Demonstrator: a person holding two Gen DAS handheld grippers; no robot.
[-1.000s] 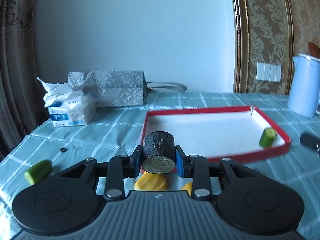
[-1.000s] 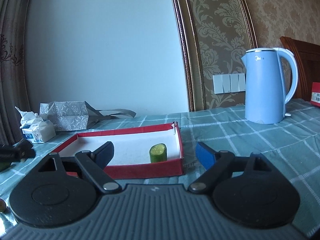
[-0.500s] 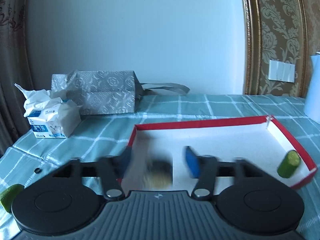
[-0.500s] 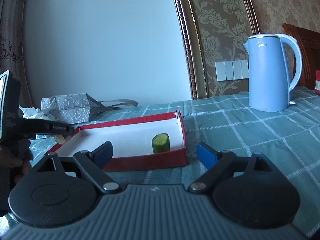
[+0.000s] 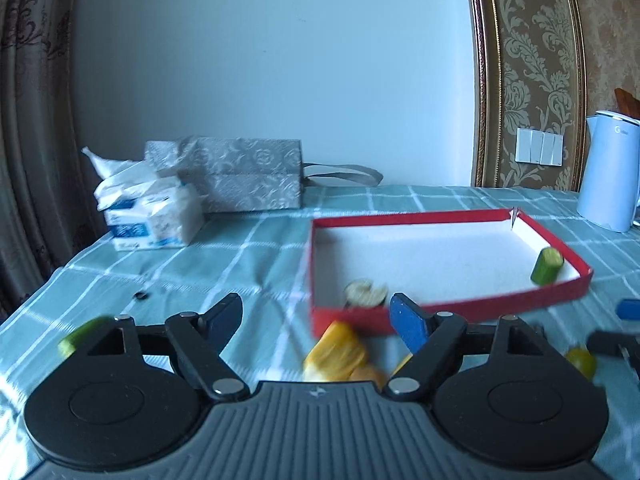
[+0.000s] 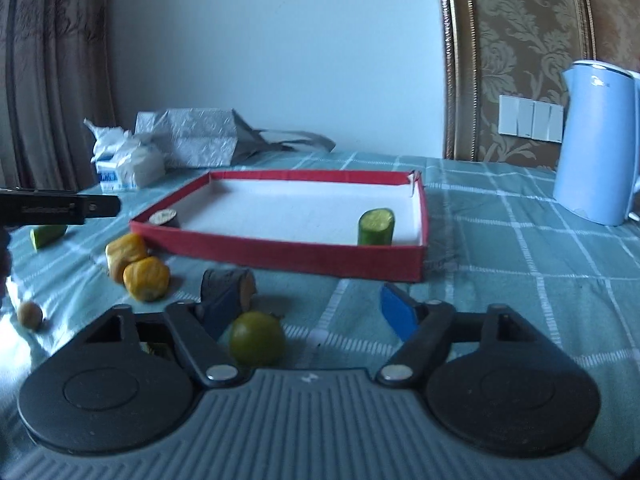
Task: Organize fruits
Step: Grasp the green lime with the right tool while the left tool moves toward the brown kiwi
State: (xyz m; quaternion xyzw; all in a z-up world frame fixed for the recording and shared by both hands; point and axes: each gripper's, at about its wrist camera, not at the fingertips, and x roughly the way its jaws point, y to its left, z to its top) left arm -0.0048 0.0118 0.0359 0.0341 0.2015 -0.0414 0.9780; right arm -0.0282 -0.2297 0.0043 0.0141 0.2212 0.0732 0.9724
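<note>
Your left tool (image 5: 316,316) tilts gently down, jaws just opened wide and empty, the blurred dark piece (image 5: 366,292) in the red tray's (image 5: 452,308) near corner; your right tool (image 6: 308,312), narrowing, brackets a green fruit (image 6: 257,338).

A pale plain wall (image 5: 260,60) is seen behind the surface (image 6: 520,248), which is covered by a teal checked cloth. Brown curtains (image 5: 28,140) hang at left; damask wallpaper (image 6: 520,40) with a switch plate (image 6: 530,119) is framed by gilt moulding (image 5: 484,80)
</note>
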